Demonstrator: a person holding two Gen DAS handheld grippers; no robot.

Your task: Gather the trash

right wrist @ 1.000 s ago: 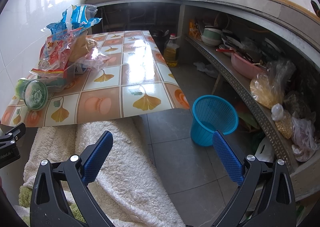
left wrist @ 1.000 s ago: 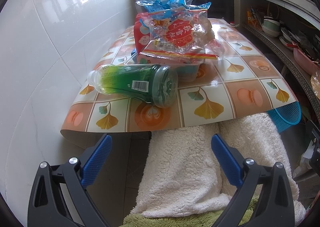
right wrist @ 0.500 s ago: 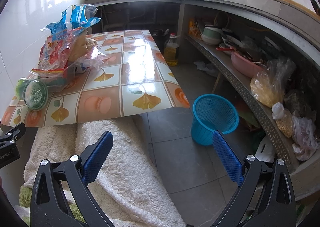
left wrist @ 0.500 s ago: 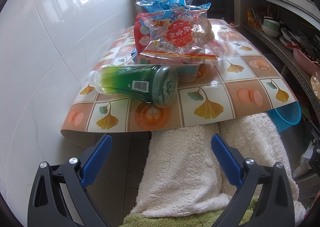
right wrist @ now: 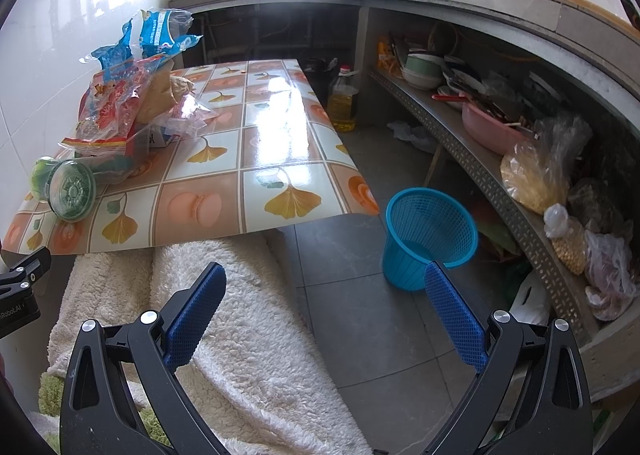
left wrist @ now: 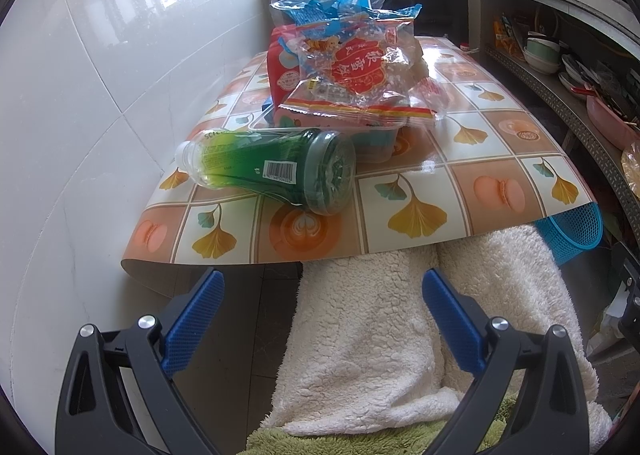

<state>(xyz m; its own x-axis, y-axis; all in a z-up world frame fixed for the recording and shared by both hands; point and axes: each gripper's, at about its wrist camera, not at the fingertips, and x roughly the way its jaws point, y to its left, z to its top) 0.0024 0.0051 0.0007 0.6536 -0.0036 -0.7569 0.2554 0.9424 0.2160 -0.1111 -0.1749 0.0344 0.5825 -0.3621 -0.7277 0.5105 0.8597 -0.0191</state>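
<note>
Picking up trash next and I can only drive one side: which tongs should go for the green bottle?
Left. The left tongs are open and face the green bottle lying near the table edge. The right tongs point toward the blue basket; there the bottle sits far off to the side.

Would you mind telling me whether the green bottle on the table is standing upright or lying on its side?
On its side. The green bottle lies flat on the table, base toward the cameras.
</note>
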